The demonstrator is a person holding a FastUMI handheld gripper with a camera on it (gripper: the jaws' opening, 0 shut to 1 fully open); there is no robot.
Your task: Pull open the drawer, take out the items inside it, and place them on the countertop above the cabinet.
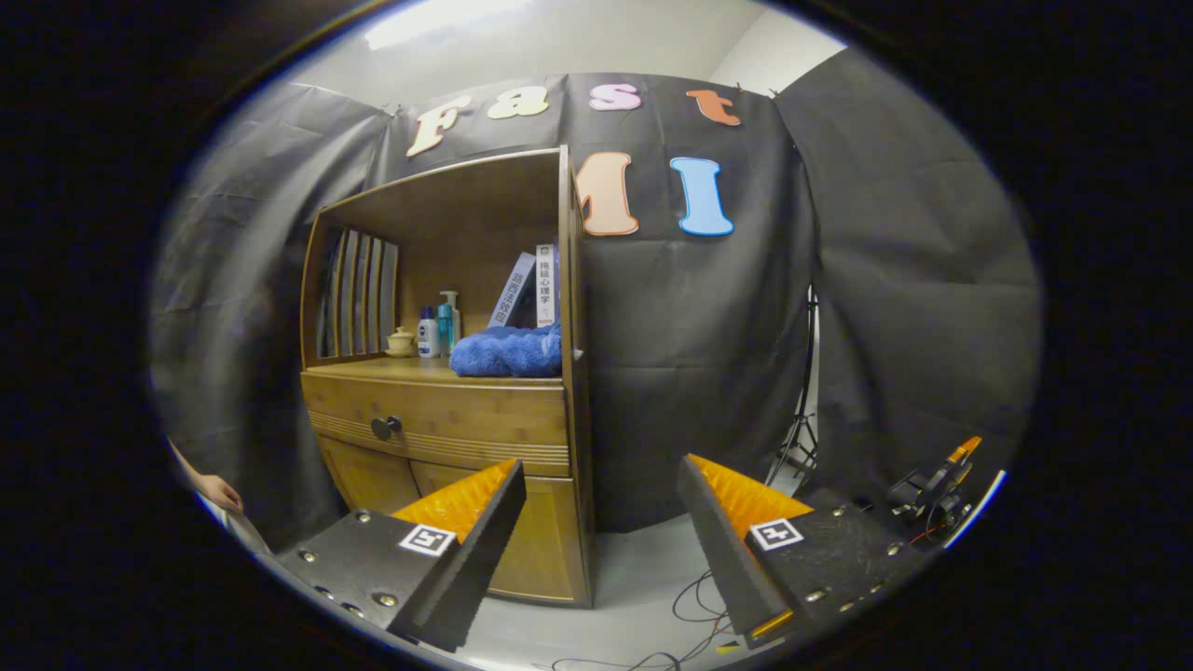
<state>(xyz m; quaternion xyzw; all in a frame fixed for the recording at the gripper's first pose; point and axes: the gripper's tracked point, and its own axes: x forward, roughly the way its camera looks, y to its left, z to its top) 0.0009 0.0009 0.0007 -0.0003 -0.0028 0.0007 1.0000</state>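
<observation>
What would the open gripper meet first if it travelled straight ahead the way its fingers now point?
Probably the cabinet's right side panel or the black cloth wall beside it; depth is unclear. The gripper is open, and the drawer knob lies off that line.

A blue towel lies beside two bottles, a small lidded cup and leaning books (one upright); cables trail across the floor.

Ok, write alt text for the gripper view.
Open gripper hangs apart from a wooden cabinet whose knobbed drawer is closed. On the countertop sit a blue towel, bottles and books.
</observation>
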